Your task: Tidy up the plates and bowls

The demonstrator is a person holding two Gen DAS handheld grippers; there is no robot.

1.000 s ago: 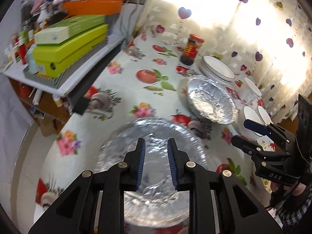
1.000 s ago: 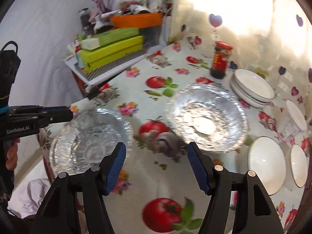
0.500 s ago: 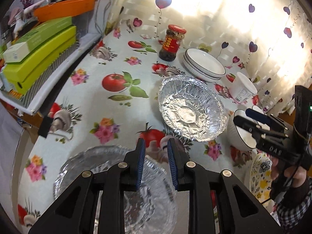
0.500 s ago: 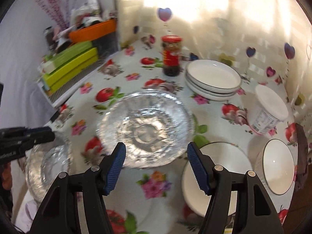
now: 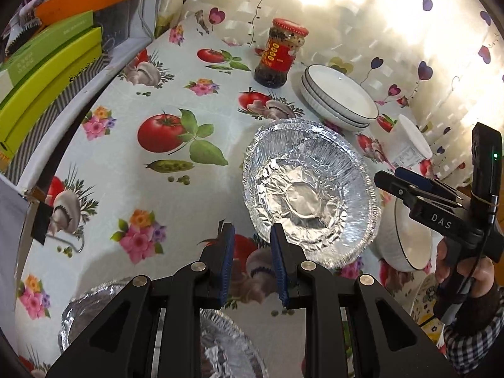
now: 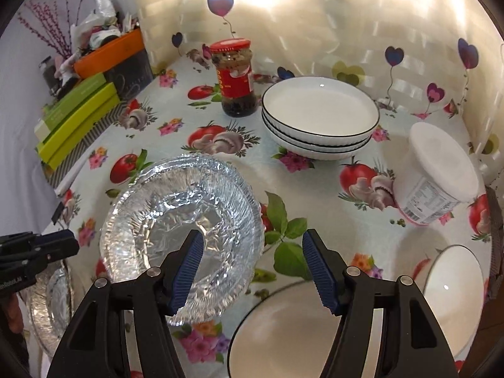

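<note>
In your left wrist view, your left hand-held gripper (image 5: 251, 263) sits at the bottom centre with its blue pads a narrow gap apart and nothing between them, the same gap as a second ago. Back then it hung over the foil dish (image 5: 157, 330); now that dish has slipped to the lower left edge, mostly behind the gripper's frame, and the second foil dish (image 5: 310, 189) fills the middle right, just past your fingertips. The stack of white plates (image 5: 338, 99) lies in the upper right beside the red-lidded jar (image 5: 280, 55), both larger in frame than before. Your right hand-held gripper (image 5: 406, 179) reaches in from the right edge above a white bowl (image 5: 403, 239). In your right wrist view, the right hand-held gripper (image 6: 250, 266) holds its jaws wide and empty, unchanged in width. The second foil dish (image 6: 176, 220) has shifted from the centre right to the lower left, under the left pad. A large white bowl (image 6: 283, 337) now lies at the bottom centre below the jaws, a smaller bowl (image 6: 453, 280) at the lower right, and the white tub (image 6: 438, 170) at the right. The plates (image 6: 319, 116) sit in the upper centre on the flowered counter (image 6: 315, 182), and the left gripper (image 6: 37, 249) shows at the left edge.
</note>
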